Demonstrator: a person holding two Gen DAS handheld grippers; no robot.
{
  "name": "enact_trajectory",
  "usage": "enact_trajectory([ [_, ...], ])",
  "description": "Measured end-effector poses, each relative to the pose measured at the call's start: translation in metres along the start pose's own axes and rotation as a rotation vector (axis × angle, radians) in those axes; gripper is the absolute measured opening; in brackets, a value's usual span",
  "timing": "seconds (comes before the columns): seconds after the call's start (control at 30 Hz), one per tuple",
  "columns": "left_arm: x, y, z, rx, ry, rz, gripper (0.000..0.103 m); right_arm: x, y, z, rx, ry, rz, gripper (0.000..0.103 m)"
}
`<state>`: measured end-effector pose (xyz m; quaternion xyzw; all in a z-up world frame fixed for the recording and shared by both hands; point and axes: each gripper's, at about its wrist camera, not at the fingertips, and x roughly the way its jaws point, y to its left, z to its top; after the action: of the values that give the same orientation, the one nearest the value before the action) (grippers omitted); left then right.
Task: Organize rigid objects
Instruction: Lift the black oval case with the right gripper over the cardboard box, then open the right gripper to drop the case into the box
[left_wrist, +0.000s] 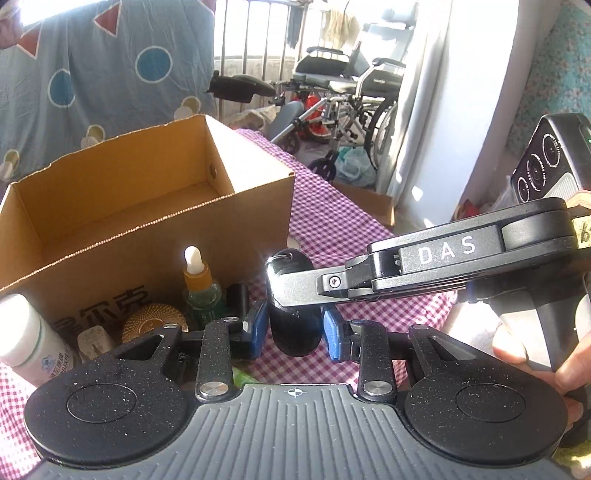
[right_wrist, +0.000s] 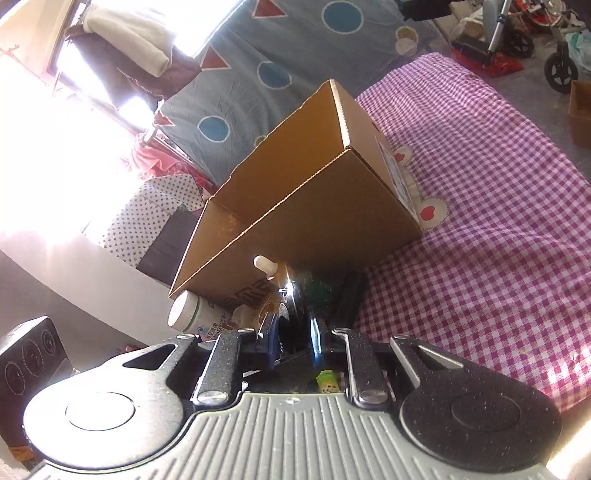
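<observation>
Fingers (left_wrist: 332, 332) of both grippers, blue-padded, clamp one smooth glossy black oval thing (left_wrist: 295, 332) near the corrugated cardboard box (left_wrist: 147, 229).

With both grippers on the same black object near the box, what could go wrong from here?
1. Both the left gripper and the right gripper clamp the one black object; uneven pulling may twist it loose.
2. The dropper bottle, white bottle and gold lid crowd against the cardboard box; a low swing may topple them.
3. The box's near wall is high, so the object may hit its rim.
</observation>
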<state>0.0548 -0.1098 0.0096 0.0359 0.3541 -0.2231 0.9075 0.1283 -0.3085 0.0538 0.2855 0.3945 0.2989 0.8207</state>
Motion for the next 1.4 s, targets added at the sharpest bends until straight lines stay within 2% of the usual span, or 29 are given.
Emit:
enact_trajectory([
  [0.07, -0.019, 0.01, 0.011, -0.006, -0.046, 0.032, 0.031, 0.005, 0.025, 0.013, -0.064, -0.013, 0.024, 0.02],
  [0.17, -0.038, 0.035, 0.032, -0.027, -0.074, 0.097, 0.031, 0.028, 0.056, 0.038, -0.125, -0.002, 0.067, 0.02],
  [0.27, -0.043, 0.065, 0.052, -0.053, -0.065, 0.154, 0.031, 0.063, 0.076, 0.065, -0.153, 0.041, 0.105, 0.02],
  [0.37, -0.032, 0.104, 0.074, -0.09, -0.035, 0.192, 0.031, 0.115, 0.09, 0.1, -0.154, 0.128, 0.119, 0.02],
  [0.5, -0.001, 0.151, 0.094, -0.144, 0.044, 0.215, 0.031, 0.186, 0.086, 0.136, -0.103, 0.251, 0.097, 0.02],
  [0.67, 0.034, 0.2, 0.095, -0.211, 0.124, 0.231, 0.033, 0.261, 0.063, 0.16, -0.001, 0.365, 0.063, 0.018],
  [0.73, 0.039, 0.21, 0.094, -0.209, 0.138, 0.294, 0.033, 0.284, 0.054, 0.162, 0.033, 0.392, 0.06, 0.018],
  [0.9, 0.043, 0.221, 0.092, -0.219, 0.131, 0.347, 0.035, 0.322, 0.039, 0.165, 0.081, 0.404, 0.034, 0.016],
  [1.03, 0.034, 0.219, 0.092, -0.224, 0.1, 0.335, 0.038, 0.33, 0.037, 0.166, 0.089, 0.393, 0.033, 0.016],
  [1.13, 0.024, 0.215, 0.094, -0.211, 0.074, 0.331, 0.039, 0.317, 0.041, 0.165, 0.07, 0.385, 0.036, 0.017],
  [1.27, 0.003, 0.209, 0.095, -0.217, 0.04, 0.31, 0.04, 0.274, 0.045, 0.166, 0.055, 0.356, 0.062, 0.017],
  [1.4, -0.031, 0.196, 0.091, -0.215, -0.011, 0.271, 0.044, 0.204, 0.055, 0.161, 0.017, 0.286, 0.125, 0.017],
])
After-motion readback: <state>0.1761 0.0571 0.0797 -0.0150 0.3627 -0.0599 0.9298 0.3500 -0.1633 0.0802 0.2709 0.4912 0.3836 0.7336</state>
